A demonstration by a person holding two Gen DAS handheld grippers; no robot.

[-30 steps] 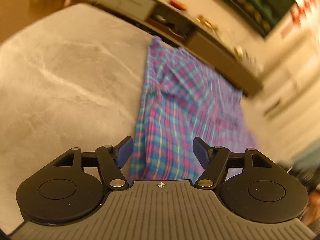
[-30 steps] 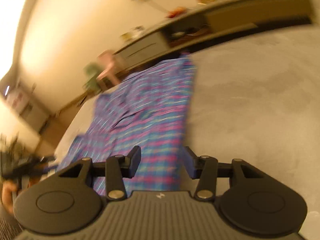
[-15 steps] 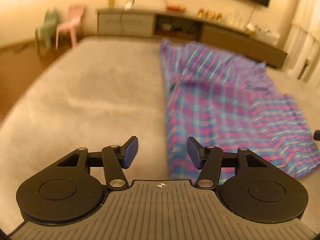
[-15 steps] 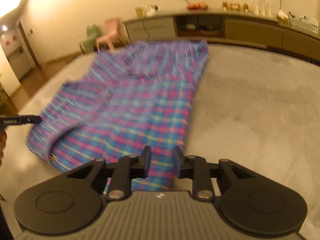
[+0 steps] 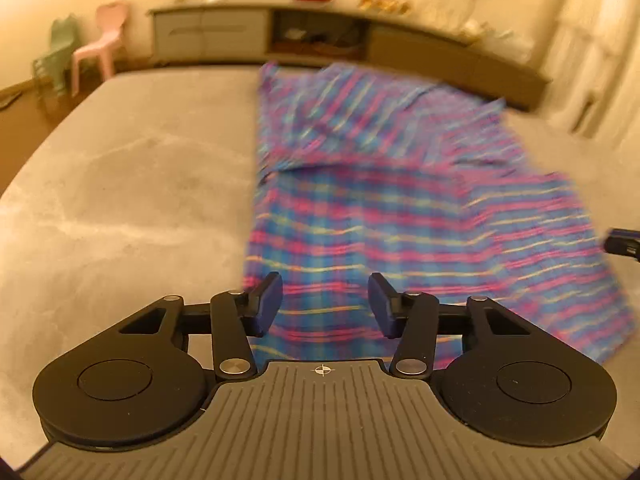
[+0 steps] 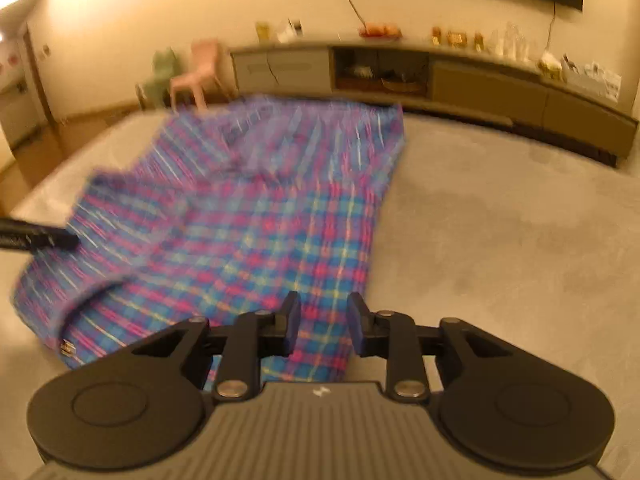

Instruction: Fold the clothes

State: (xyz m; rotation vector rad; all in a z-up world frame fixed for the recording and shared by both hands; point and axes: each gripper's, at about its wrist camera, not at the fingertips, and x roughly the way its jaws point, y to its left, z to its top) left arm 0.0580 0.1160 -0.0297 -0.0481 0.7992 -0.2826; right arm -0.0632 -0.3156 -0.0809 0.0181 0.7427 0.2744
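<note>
Grey bed [image 5: 120, 200] fills both views, sideboard [image 6: 480, 80] behind. Plaid shirt [image 5: 360, 220] lies centre frame, spread and rumpled, one side flap turned in; most folding left. Left gripper [image 5: 324, 304] half open after closing, empty. Right gripper [image 6: 323, 322] narrower, empty, over the hem.

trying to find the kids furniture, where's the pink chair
The pink chair stands on the floor past the grey surface's far left corner, beside a green chair and left of the long cabinet.
</note>
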